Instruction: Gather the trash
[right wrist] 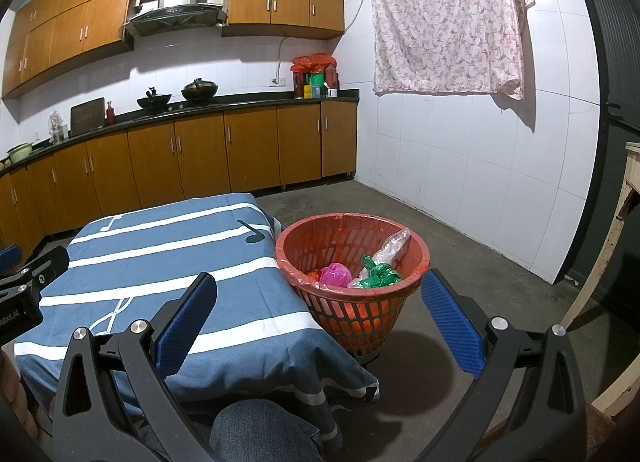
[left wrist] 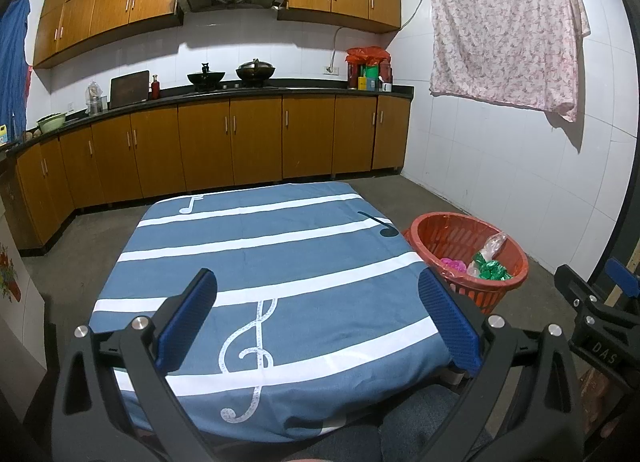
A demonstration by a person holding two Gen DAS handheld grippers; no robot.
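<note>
An orange-red basket (right wrist: 394, 236) (left wrist: 424, 232) stands on the floor by the table's right side. In it lie a pink crumpled wad (right wrist: 335, 275) (left wrist: 452, 263), a green shiny wrapper (right wrist: 379, 274) (left wrist: 490, 270) and a clear plastic bag (right wrist: 390, 244) (left wrist: 494, 244). The table wears a blue cloth (left wrist: 260, 262) (right wrist: 168, 258) with white stripes and music notes; nothing lies on it. My left gripper (left wrist: 318, 320) hovers open over the cloth's near half. My right gripper (right wrist: 320, 322) hangs open just short of the basket, spanning the table's corner.
Wooden kitchen cabinets (left wrist: 240, 142) and a dark counter with woks run along the back wall. A flowered cloth (right wrist: 444, 18) hangs on the white tiled wall to the right. A person's denim-clad knee (right wrist: 260, 430) sits below the table's near edge. A pale wooden frame (right wrist: 600, 262) stands far right.
</note>
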